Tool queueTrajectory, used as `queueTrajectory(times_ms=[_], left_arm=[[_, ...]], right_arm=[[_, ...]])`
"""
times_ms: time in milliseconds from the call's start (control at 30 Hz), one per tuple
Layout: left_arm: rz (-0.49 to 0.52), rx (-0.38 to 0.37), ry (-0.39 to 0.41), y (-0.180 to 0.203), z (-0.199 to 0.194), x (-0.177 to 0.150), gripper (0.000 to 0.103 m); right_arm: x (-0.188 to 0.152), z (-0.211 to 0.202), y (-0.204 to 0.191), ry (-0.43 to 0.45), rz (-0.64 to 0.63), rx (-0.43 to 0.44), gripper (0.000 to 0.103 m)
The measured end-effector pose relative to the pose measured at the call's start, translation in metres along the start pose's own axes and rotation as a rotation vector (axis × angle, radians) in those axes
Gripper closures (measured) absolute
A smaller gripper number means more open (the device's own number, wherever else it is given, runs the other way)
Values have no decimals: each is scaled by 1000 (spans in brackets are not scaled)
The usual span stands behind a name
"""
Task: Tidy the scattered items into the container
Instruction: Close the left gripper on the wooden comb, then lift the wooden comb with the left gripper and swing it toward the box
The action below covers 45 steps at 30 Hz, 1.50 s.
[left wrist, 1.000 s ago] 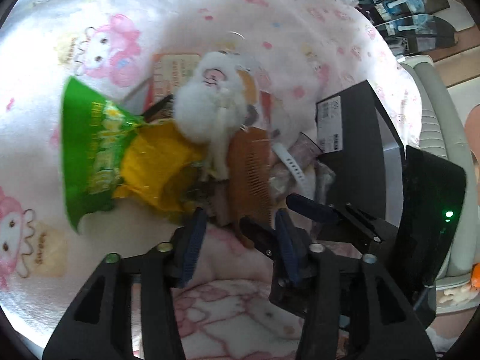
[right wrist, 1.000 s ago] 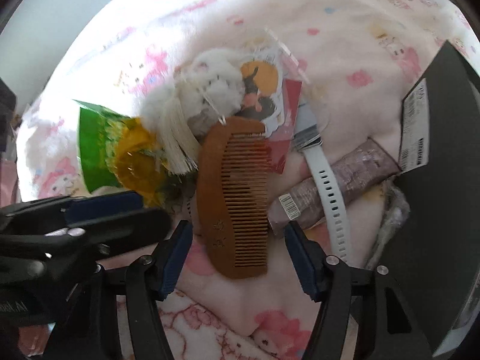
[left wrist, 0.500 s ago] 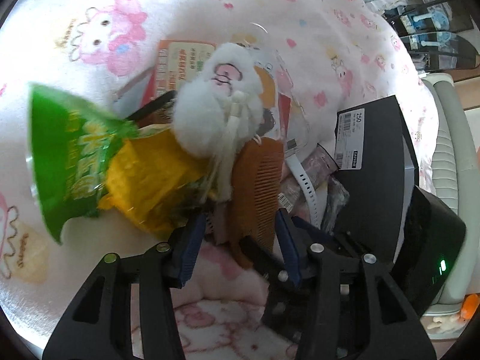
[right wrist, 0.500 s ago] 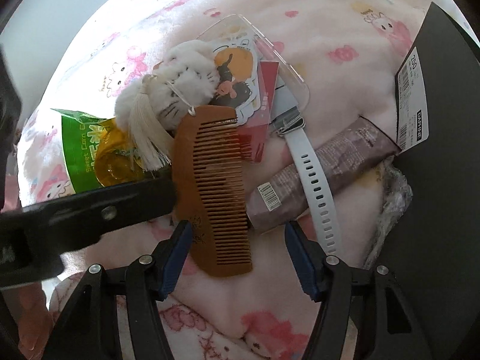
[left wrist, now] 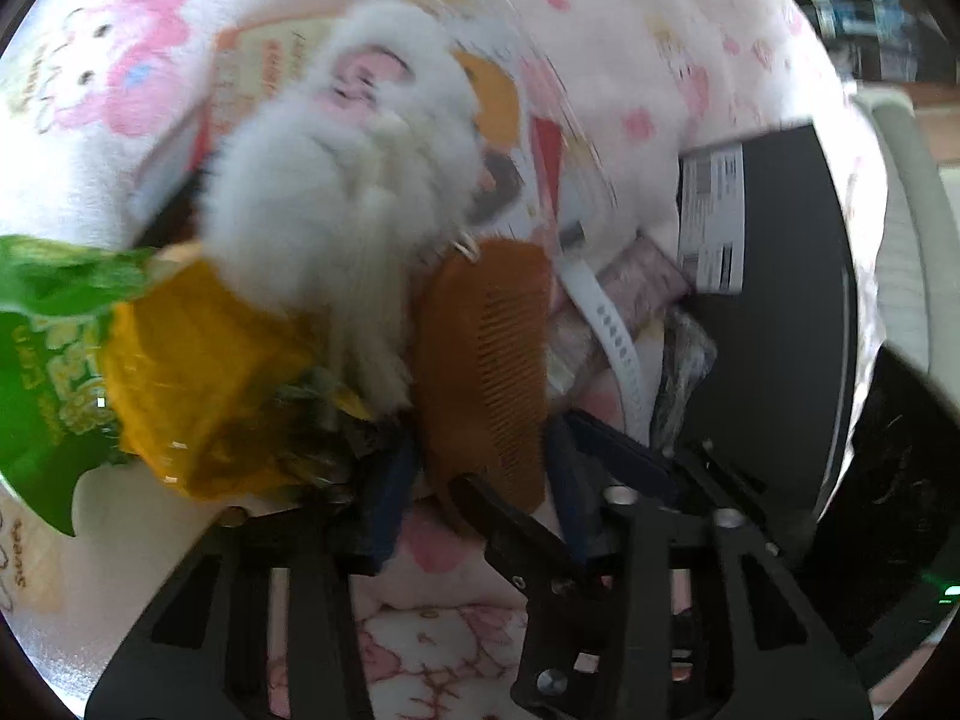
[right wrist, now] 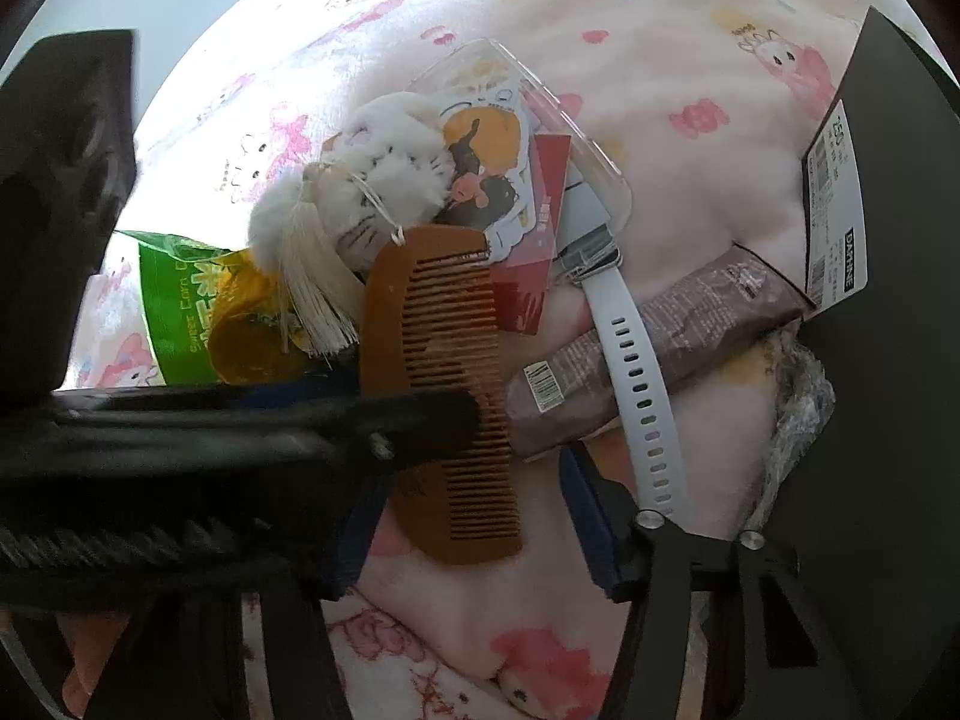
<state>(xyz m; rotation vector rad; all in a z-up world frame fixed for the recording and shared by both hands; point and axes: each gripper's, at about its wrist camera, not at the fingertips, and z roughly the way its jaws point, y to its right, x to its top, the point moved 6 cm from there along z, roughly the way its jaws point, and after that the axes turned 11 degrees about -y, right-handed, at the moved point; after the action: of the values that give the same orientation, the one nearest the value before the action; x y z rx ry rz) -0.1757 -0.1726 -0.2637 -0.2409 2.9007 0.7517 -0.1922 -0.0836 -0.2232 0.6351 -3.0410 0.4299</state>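
Apparently little is tidied yet: a pile of items lies on a pink cartoon-print blanket (right wrist: 690,48), beside a black box (right wrist: 888,360), probably the container. A brown comb (right wrist: 444,396) sits in the middle, touching a white plush toy (right wrist: 390,180), a green and yellow snack bag (right wrist: 180,306), a white watch strap (right wrist: 636,384) and a brown tube (right wrist: 690,324). The left tool (left wrist: 474,480) is spread wide astride the comb's lower end, holding nothing. The right tool (right wrist: 468,516) also stands wide open around the comb, empty. Nothing visibly rests inside the box; everything remains to be moved.
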Motion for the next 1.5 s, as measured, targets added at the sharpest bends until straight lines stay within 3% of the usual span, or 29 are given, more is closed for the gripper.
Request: queueTrajectory(times_ms=[133, 467, 667, 900, 1033, 1067, 1133, 1200, 1500], left_arm=[[19, 54, 32, 7, -4, -8, 72], [5, -39, 95, 34, -19, -62, 73], [28, 9, 158, 67, -25, -95, 73], [109, 11, 123, 116, -10, -119, 73], [103, -2, 67, 135, 17, -128, 63], [101, -26, 46, 139, 23, -130, 66], [120, -5, 33, 146, 36, -134, 67], [126, 17, 31, 150, 41, -140, 68], [158, -26, -23, 170, 62, -143, 68]], right_arm=[[-10, 1, -6, 9, -22, 21, 58], [-44, -38, -7, 34, -81, 3, 59], [-88, -65, -13, 64, -57, 39, 59], [-119, -80, 10, 106, -11, 5, 59], [-147, -90, 33, 118, 0, -24, 59], [-152, -91, 37, 116, 1, -32, 59], [-165, -88, 48, 93, 20, -43, 60], [-178, -85, 61, 81, 54, -6, 60], [-208, -81, 109, 94, 217, 88, 60]])
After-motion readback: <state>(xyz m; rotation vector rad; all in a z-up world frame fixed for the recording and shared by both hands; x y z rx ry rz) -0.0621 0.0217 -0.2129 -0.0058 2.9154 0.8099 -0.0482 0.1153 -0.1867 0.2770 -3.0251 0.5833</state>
